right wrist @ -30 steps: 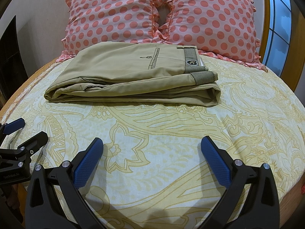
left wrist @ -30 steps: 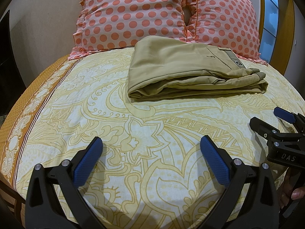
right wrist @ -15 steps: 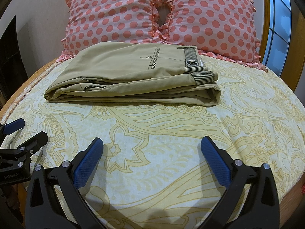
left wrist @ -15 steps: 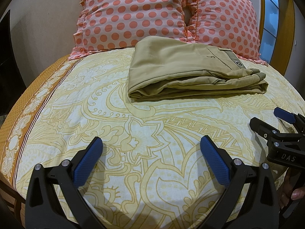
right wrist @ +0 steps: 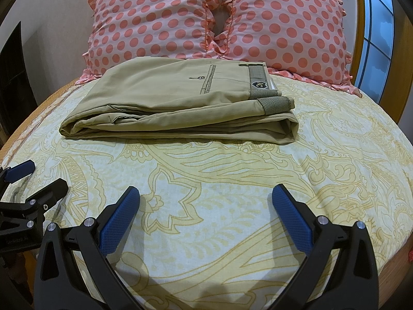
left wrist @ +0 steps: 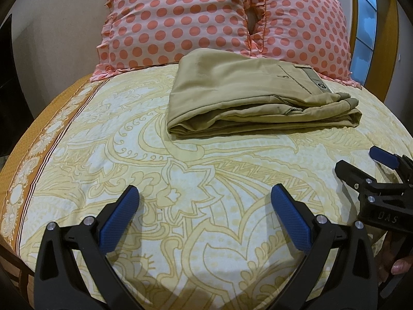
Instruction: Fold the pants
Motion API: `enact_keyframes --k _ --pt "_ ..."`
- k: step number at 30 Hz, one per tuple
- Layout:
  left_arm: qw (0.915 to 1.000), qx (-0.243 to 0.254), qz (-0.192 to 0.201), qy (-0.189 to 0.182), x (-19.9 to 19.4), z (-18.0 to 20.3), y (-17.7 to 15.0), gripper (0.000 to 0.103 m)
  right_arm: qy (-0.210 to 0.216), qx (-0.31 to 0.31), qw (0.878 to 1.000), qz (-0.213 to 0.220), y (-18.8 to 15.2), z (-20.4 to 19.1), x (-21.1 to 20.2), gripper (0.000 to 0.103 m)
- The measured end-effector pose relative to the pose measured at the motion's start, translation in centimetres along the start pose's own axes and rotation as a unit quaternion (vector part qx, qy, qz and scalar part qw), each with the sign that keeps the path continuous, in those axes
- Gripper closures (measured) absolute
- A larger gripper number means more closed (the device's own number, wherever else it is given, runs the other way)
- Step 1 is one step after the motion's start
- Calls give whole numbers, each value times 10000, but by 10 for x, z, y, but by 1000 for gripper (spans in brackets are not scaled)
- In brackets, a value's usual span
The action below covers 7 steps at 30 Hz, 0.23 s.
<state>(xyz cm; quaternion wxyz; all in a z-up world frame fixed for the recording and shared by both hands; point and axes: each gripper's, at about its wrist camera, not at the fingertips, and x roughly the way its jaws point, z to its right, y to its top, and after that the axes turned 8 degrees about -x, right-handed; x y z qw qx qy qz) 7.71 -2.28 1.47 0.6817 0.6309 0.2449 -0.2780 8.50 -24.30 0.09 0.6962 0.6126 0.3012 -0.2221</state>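
Note:
Khaki pants (left wrist: 247,98) lie folded into a flat stack on the bed, in front of the pillows; they also show in the right wrist view (right wrist: 180,106), waistband label to the right. My left gripper (left wrist: 204,201) is open and empty, well short of the pants, over the sheet. My right gripper (right wrist: 205,201) is open and empty too, near the front of the bed. Each gripper shows in the other's view: the right one (left wrist: 361,165) at the right edge, the left one (right wrist: 38,178) at the left edge.
The bed has a yellow patterned sheet (left wrist: 206,170) with an orange border (left wrist: 33,155) on the left. Two pink polka-dot pillows (right wrist: 160,18) (right wrist: 286,25) stand behind the pants. A wooden frame and window (right wrist: 376,33) are at the right.

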Motion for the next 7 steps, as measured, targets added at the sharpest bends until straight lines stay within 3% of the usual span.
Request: enact_keyframes --k 7 --pt "10000 21 49 -22 2 1 1 2 5 -5 10000 0 0 0 0 1"
